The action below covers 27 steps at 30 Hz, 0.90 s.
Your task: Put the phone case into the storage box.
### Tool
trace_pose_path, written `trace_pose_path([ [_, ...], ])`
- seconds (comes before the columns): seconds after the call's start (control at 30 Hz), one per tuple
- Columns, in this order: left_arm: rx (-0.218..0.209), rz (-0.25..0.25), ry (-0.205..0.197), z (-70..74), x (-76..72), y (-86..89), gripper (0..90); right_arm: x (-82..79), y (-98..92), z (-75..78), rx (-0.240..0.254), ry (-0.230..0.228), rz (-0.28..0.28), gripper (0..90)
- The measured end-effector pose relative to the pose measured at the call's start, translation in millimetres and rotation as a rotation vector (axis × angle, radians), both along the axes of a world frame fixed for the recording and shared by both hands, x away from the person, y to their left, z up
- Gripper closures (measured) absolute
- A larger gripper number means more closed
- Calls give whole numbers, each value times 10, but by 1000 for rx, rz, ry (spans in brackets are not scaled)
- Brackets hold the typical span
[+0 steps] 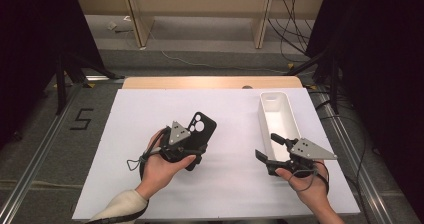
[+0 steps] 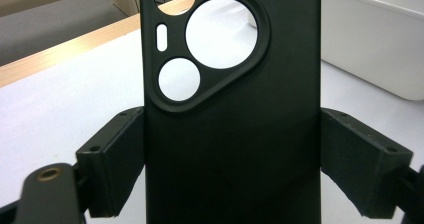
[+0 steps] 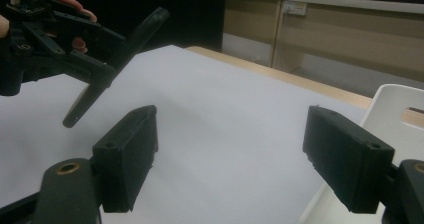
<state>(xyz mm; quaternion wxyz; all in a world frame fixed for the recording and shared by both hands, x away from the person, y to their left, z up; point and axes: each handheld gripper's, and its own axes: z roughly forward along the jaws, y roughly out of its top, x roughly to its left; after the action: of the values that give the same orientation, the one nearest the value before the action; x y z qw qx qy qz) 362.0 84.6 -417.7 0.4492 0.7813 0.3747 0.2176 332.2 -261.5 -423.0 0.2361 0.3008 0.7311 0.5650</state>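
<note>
Table: left gripper apparently clamps phone case.

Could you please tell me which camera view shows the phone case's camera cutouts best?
The left gripper view: the phone case faces the lens up close between the jaws, cutouts plain. The high view shows the case small, partly behind the left gripper. The right gripper view shows it edge-on.

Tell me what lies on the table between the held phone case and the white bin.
Nothing: the high view shows bare white table surface between the black phone case in the left gripper and the white bin.
</note>
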Motion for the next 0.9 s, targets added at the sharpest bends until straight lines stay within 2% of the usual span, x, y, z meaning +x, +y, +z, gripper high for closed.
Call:
trace_pose_path([
  [0.9,7,-44,1,-21,-42,-163,156,159,180,59,14,3,16,233],
])
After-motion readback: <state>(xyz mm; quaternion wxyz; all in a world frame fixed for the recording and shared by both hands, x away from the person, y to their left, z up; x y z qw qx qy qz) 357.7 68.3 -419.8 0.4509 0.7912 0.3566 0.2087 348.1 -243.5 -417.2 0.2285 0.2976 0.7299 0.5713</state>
